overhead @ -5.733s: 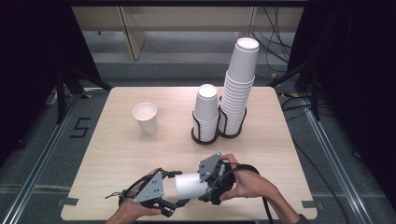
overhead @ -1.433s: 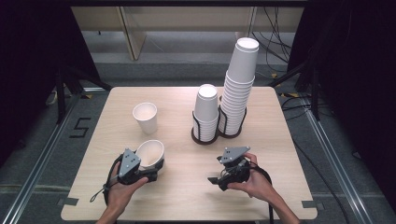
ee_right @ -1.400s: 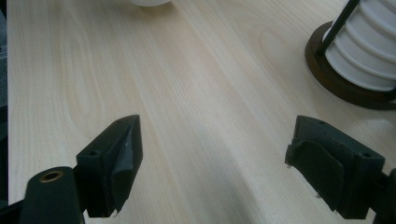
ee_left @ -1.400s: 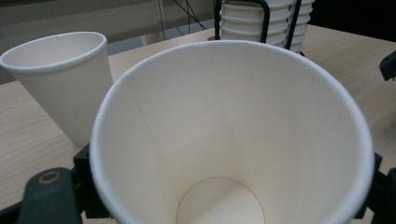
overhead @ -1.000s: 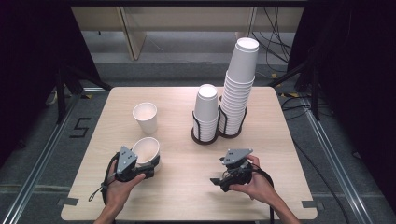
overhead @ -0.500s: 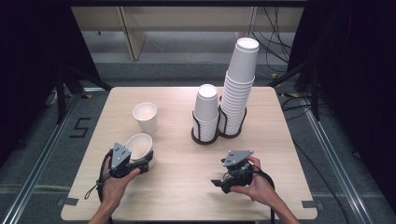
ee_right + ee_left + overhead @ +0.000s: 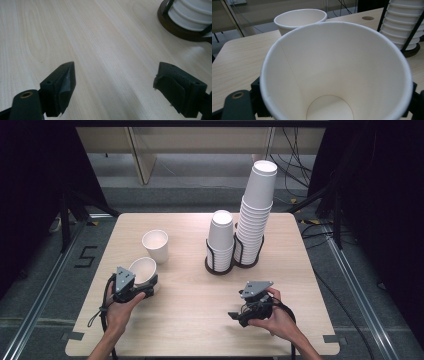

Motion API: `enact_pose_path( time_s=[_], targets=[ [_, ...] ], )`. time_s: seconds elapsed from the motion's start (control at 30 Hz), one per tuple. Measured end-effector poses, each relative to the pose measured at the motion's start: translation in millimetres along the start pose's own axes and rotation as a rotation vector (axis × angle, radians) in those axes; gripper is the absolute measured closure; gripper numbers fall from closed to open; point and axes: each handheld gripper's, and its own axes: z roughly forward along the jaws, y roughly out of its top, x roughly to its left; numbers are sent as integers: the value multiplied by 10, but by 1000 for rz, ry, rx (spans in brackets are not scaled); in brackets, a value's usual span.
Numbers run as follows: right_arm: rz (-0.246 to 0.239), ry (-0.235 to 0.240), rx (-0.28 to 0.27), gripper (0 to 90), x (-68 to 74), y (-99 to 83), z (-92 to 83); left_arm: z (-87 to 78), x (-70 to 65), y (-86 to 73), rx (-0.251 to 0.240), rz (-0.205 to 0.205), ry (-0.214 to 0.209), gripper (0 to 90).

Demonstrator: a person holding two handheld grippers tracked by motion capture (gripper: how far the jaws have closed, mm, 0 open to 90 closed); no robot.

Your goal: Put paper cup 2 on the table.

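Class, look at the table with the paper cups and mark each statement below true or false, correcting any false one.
1. The left tongs hold a paper cup. True.
2. The right tongs grip a cup. False: they are open with nothing between them.
3. A second loose cup stands upright on the table. True.
4. Both cup stacks are the same height. False: the right stack is taller than the left stack.

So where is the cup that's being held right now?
In the high view the held cup is in the left gripper, over the table's front-left part, just in front of the standing cup.
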Motion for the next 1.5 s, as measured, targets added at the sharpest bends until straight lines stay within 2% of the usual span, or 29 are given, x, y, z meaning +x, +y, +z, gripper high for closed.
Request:
enact_pose_path(
  time_s=[0.1,0.17,0.27,0.37,0.4,0.6,0.7,0.73,0.77,0.83,0.87,0.9,1.0,1.03,1.17,1.2,1.23,1.27,1.3,1.5],
  targets=[
    [12,6,10,173,7,-2,3,19,70,4,7,-21,19,163],
    [22,8,9,173,11,0,0,42,119,3,17,-15,32,163],
    [23,3,2,173,4,-3,2,83,211,4,18,-26,57,163],
    [21,4,-8,173,4,-2,7,115,278,25,28,-26,68,162],
    [6,-4,-7,173,-5,0,7,131,300,33,31,-28,66,162],
    [15,14,2,173,-15,2,10,198,424,72,28,-41,92,161],
    [20,1,-10,173,-38,-9,18,234,489,105,25,-53,102,162],
    [22,4,4,173,-42,-13,3,248,505,109,24,-55,103,161],
    [14,0,-3,173,-53,-17,7,261,523,113,25,-55,108,161],
    [31,2,8,173,-41,-23,1,282,558,125,28,-56,118,161],
    [16,2,3,173,-43,-23,-5,294,573,128,27,-55,125,161],
    [28,-7,-5,173,-27,-27,-3,308,588,132,29,-51,128,161],
    [20,-4,-6,173,-11,-24,-8,356,632,146,30,-51,131,161],
    [33,-8,-4,173,-1,-23,-15,375,646,149,35,-51,127,161],
    [16,-5,6,173,-31,-35,-18,429,700,160,39,-51,137,160],
    [36,-8,3,173,-27,-42,-12,442,711,160,42,-53,141,159],
    [25,-8,-2,173,-41,-46,-3,461,723,154,40,-56,143,160],
    [29,-10,11,173,-52,-45,-12,474,735,149,47,-57,147,159],
    [43,-14,1,173,-51,-52,-10,484,747,141,51,-56,156,159],
    [29,-7,2,173,-60,-44,-31,558,814,110,50,-61,169,157]
  ],
)
